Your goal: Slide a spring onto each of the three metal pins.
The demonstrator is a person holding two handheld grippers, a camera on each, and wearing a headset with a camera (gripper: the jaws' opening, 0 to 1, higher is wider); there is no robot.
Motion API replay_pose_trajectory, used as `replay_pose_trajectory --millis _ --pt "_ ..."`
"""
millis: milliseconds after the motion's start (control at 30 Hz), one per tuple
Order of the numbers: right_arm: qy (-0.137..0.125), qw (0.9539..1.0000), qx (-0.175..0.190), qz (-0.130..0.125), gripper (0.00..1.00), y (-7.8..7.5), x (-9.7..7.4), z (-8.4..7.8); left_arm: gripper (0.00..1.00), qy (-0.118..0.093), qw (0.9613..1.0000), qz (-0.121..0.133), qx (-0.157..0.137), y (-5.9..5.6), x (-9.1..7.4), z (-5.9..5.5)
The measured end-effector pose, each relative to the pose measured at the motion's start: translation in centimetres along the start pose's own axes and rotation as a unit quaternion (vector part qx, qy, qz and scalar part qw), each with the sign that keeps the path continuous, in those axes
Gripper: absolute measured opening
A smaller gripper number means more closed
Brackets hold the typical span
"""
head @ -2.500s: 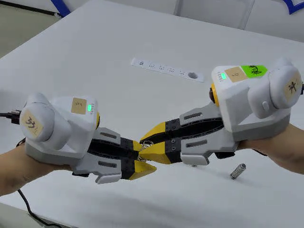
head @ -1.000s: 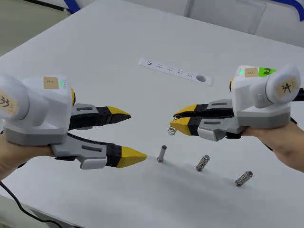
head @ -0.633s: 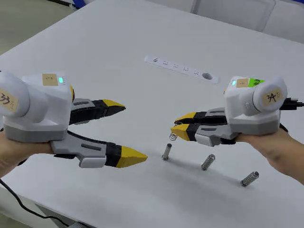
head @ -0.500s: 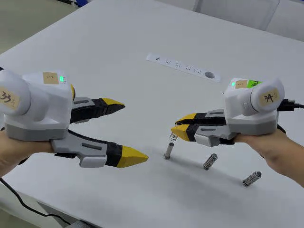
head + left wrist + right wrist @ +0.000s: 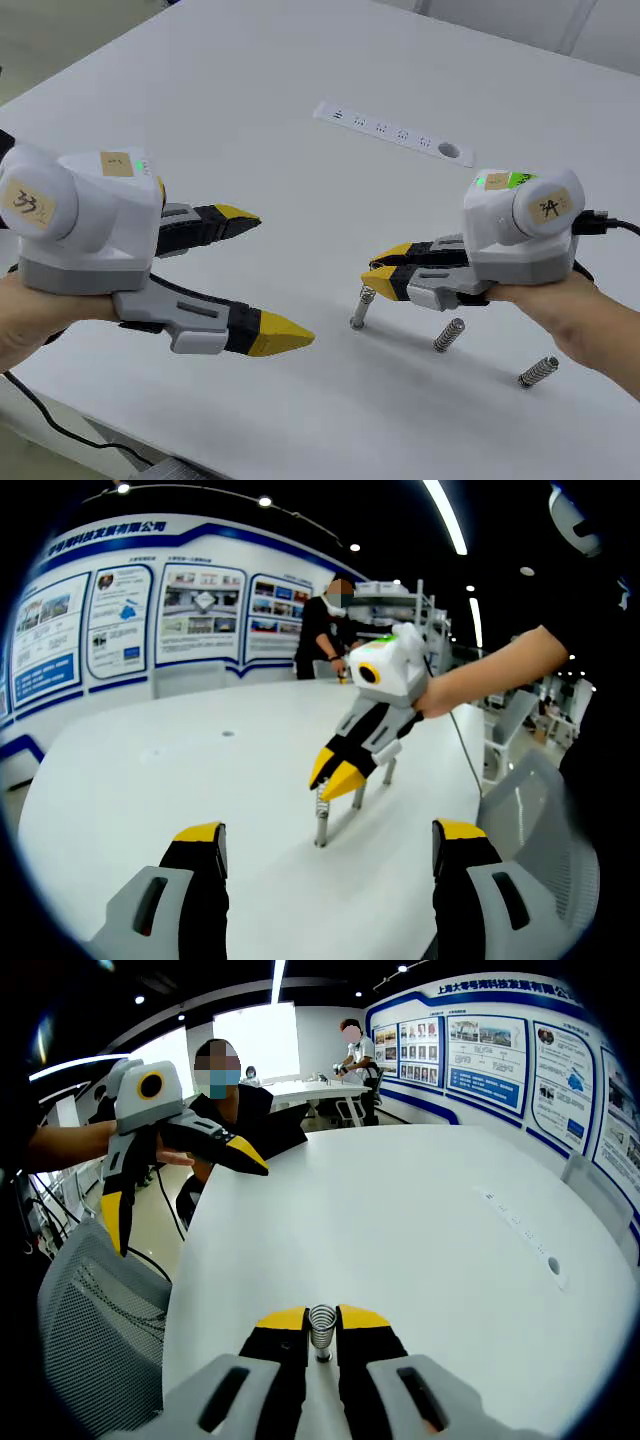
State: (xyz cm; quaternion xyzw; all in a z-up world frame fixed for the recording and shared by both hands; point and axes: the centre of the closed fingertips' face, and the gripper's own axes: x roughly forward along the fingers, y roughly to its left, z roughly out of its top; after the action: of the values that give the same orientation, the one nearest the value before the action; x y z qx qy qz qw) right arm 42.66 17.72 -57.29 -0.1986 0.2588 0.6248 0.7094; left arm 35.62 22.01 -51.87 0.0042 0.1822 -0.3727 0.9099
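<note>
- right gripper (image 5: 383, 277): jaws pinched on a small coiled steel spring (image 5: 321, 1326), whose lower end is at the top of the bare upright metal pin (image 5: 356, 318)
- left gripper (image 5: 262, 275): jaws spread wide, empty, well apart from the pins
- spring looks light and bendy, apt to buckle or flick away; hold lightly near one end
- count: three pins, three springs; middle pin (image 5: 449, 335) and outer pin (image 5: 537, 371) already wear theirs

I have bare table (image 5: 250, 120) between my spread left gripper (image 5: 283, 278) and the pin (image 5: 357, 312). My right gripper (image 5: 372, 272), clamping a spring (image 5: 367, 295), blocks the pin's top. Two other springs (image 5: 449, 334) crowd the side toward my right. The power strip (image 5: 393, 131) lies well beyond.
</note>
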Motion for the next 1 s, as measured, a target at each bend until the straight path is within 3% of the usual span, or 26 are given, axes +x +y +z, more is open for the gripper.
replay_pose_trajectory --millis 433,1000 --pt "0.016 0.9997 -0.014 -0.01 0.11 0.1 1.4 -2.0 0.85 0.012 0.9999 -0.002 -0.001 -0.1 0.0 -0.7" --pt "0.032 0.9993 -0.003 -0.021 0.11 -0.4 2.7 -4.4 0.84 0.013 0.9999 0.006 -0.008 -0.1 0.0 -0.9"
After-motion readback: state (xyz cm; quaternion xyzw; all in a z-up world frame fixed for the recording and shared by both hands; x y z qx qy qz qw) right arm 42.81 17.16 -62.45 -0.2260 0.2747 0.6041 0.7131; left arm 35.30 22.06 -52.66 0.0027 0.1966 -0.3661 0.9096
